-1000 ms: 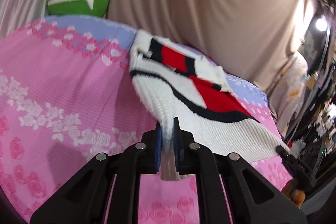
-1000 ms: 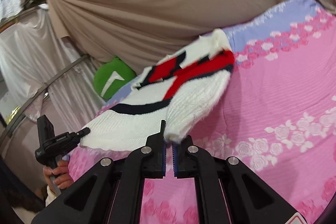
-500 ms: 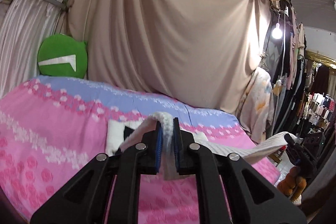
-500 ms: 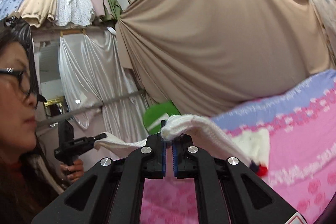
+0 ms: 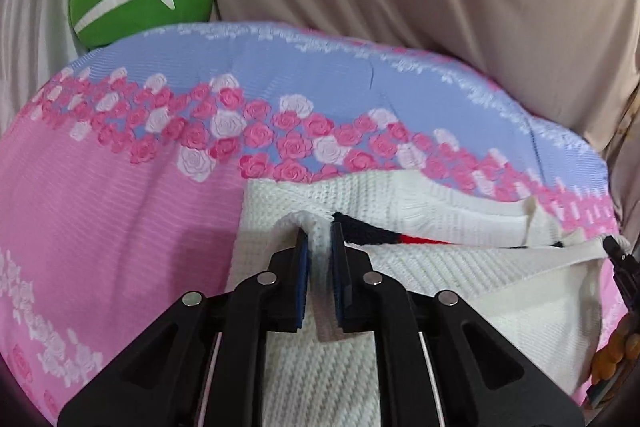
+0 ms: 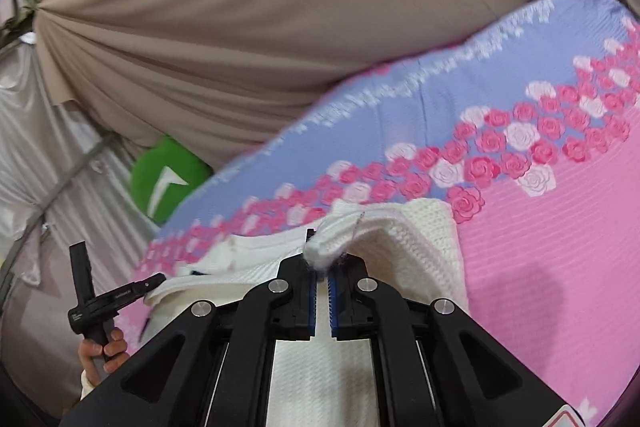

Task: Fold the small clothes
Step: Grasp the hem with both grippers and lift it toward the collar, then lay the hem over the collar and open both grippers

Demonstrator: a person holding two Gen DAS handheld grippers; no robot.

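Both the left gripper (image 5: 319, 241) and right gripper (image 6: 322, 267) pinch the white sweater (image 5: 460, 275), doubled over on the bed (image 5: 120, 195); releasing and further folds remain.

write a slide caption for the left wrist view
Left gripper pinching a white knit sweater folded on a pink rose-print bedspread.

My left gripper (image 5: 319, 247) points down, jaws pinched on a fold of white knit. My right gripper (image 6: 322, 267) does likewise, nipping the knit at its tips. In the right view, my left hand (image 6: 105, 349) grips its black handle.
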